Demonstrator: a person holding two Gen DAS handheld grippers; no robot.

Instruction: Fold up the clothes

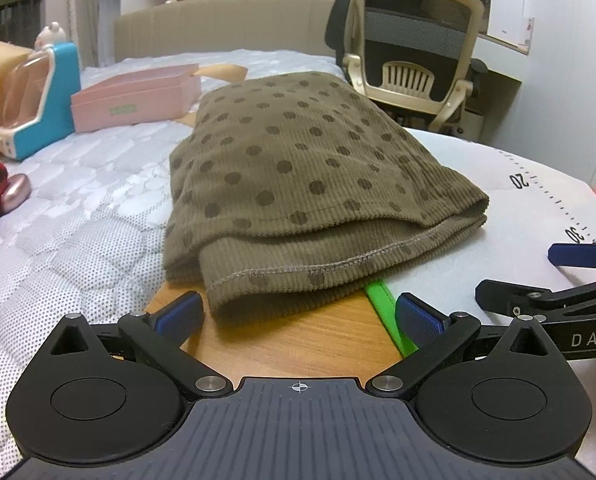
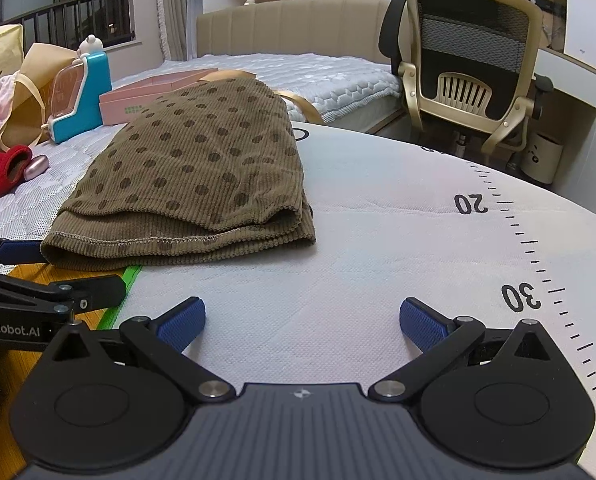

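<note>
Folded brown dotted garment [image 1: 293, 184] on a white ruled mat [image 2: 378, 208] (perhaps over a desk), left hand-held gripper [image 1: 298, 316] spread empty before it, right hand-held gripper [image 2: 302, 320] spread empty over the mat.

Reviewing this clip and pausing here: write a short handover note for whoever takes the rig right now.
Left gripper: open, empty, low over the wooden board, just short of the garment's near edge.
Right gripper: open, empty, over the white mat, to the right of the garment.
Garment: brown, dotted, lying in a folded stack, partly on the mat, partly on the board.
Done: it looks folded in layers.
Left: perhaps one more fold or a tidy of the near hem; neither gripper is touching it.
</note>
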